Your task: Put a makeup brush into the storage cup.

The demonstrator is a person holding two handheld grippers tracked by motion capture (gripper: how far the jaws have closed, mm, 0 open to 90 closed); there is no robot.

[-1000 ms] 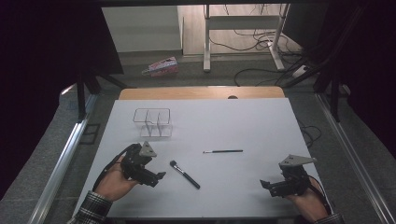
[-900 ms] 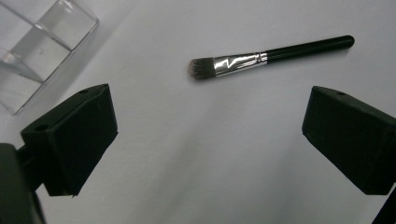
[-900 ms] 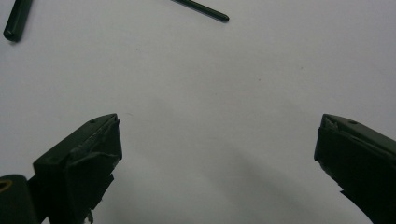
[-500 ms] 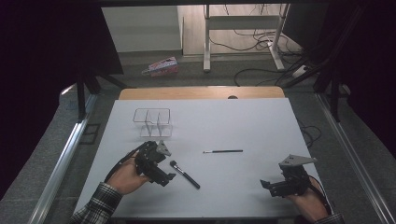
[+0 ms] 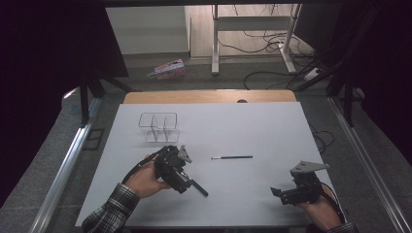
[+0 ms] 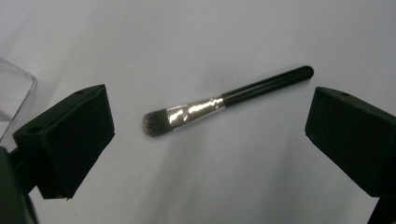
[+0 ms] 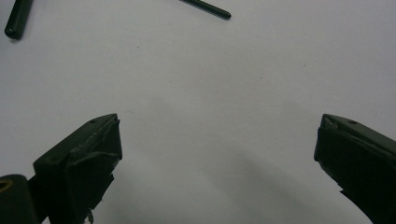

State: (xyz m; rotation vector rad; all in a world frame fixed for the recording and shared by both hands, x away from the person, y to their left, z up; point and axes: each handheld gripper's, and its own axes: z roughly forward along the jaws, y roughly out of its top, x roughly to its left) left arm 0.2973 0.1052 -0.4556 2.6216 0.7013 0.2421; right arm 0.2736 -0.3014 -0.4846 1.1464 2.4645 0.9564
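Observation:
A makeup brush (image 6: 196, 109) with a black handle and silver ferrule lies flat on the white table (image 5: 252, 131). My left gripper (image 6: 212, 137) hovers over it, open, one jaw on each side and touching nothing. From above, the left gripper (image 5: 180, 180) covers the brush head, and the handle (image 5: 199, 189) pokes out toward the lower right. A thin black brush (image 5: 232, 157) lies farther back near the table's middle. My right gripper (image 5: 278, 193) rests open at the front right, nothing between its jaws (image 7: 219, 135).
A clear plastic organiser (image 5: 159, 127) with compartments stands at the back left, and its corner (image 6: 14, 93) shows beside my left jaw. The thick brush's handle end (image 7: 16, 18) and the thin brush's tip (image 7: 205, 8) lie beyond the right gripper.
My left gripper has moved right and slightly forward, from beside the thick brush to over its head. The right gripper and both brushes have stayed put.

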